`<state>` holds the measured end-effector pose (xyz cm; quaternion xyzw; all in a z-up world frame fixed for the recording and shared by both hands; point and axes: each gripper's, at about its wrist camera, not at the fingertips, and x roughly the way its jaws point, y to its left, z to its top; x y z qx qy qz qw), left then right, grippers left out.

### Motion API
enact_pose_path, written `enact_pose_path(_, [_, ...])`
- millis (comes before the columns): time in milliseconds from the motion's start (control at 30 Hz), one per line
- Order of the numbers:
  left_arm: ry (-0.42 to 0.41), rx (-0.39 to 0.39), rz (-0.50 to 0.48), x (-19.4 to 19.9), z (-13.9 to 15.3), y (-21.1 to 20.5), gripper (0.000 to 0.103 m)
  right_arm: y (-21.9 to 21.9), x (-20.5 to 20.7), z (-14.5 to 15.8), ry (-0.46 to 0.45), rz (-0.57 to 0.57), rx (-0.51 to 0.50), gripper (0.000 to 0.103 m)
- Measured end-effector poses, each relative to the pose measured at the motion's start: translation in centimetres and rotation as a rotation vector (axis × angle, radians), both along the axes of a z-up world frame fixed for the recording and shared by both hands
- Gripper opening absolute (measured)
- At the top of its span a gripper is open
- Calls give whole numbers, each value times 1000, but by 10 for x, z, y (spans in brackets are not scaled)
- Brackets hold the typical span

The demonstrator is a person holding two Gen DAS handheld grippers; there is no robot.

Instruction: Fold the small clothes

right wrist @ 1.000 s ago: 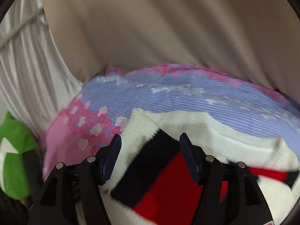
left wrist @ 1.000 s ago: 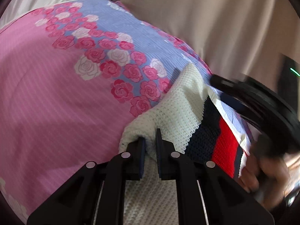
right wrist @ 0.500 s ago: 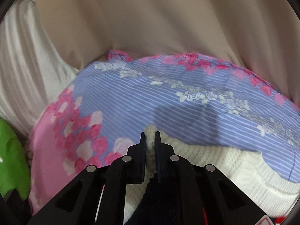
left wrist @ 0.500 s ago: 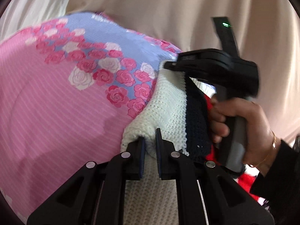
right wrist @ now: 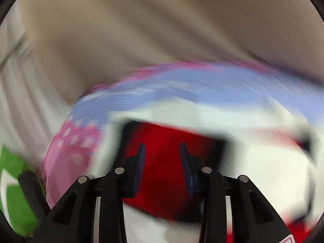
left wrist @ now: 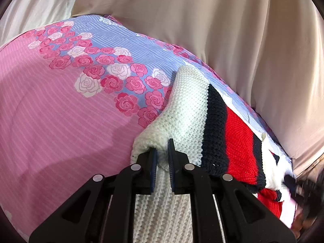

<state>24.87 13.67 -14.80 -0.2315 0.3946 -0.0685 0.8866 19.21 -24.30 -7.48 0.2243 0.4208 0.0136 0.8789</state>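
Two grippers: left gripper (left wrist: 161,158) pinching knit sweater (left wrist: 190,109) edge; right gripper (right wrist: 162,158) spread, empty; soft, floppy, grips best at hems.

Left gripper (left wrist: 161,151): black two-finger unit, blue pads, jaws drawn close, pinching a fold of white knit sweater (left wrist: 182,109) between them. Right gripper (right wrist: 162,151): same build, jaws parted with a clear gap, nothing clamped; its view is motion-blurred.
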Motion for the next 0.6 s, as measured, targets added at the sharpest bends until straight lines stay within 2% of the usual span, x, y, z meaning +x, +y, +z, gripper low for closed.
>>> enact_pose_path(67, [-1,2,2,-1,0,0,11,-66,-49,-15,41,-203,54,38])
enact_pose_path(100, [-1,8,2,-2,1,0,11,-84,-60,-21,57,-236,77,38])
enact_pose_path(167, [1,21,2,-1,1,-2,11,-100,-63,-31,96,-237,90,37])
enact_pose_path(267, [3,45,5,-1,2,-6,11,-101,-51,-44,94,-197,129,37])
enact_pose_path(300, [5,52,6,0,3,-6,11,-99,-47,-46,81,-186,130,26])
enact_pose_path(333, [7,68,8,0,3,-8,11,-98,-44,-48,79,-183,129,3])
enact_pose_path(433, [11,129,14,-1,6,-15,11,-107,-52,-36,27,-236,124,3])
enact_pose_path(500, [14,144,18,0,5,-17,11,-118,-61,-29,15,-278,73,1])
enact_pose_path(567, [15,154,18,0,5,-18,11,-128,-59,-48,99,-293,26,0])
enact_pose_path(600, [16,160,18,0,5,-19,11,-132,-60,-56,73,-267,64,0])
